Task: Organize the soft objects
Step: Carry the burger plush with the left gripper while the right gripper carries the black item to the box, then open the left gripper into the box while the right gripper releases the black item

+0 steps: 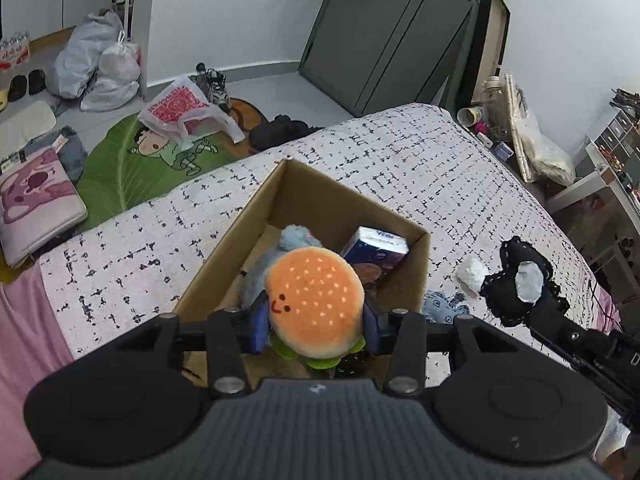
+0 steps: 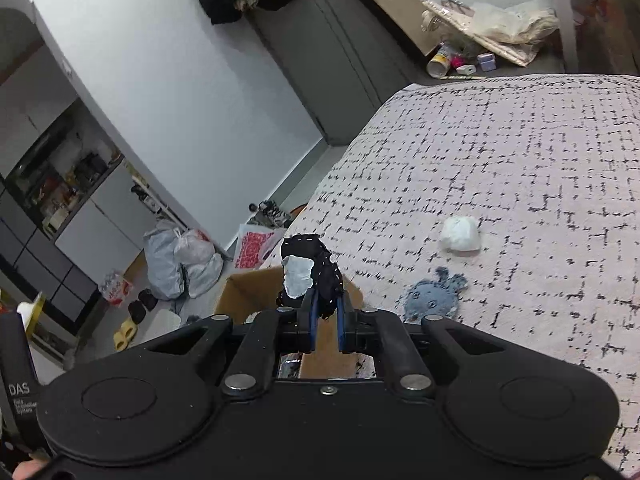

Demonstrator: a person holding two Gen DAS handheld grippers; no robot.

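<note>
Left wrist view showed the left gripper [image 1: 316, 320] clamped on a burger plush [image 1: 316, 304] above the box [image 1: 240, 224]; the right gripper [image 2: 326, 312], nearly closed, pinched a black plush [image 2: 316, 272] beside it. Crowded contents could tip the burger out.

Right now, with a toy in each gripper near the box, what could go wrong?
1. The left gripper holds the burger plush over the box's near edge; released here, it might land on the rim and tumble out.
2. The right gripper pinches only the lower edge of the black plush, so it may slip.
3. Both grippers head for one narrow box and could collide.
</note>
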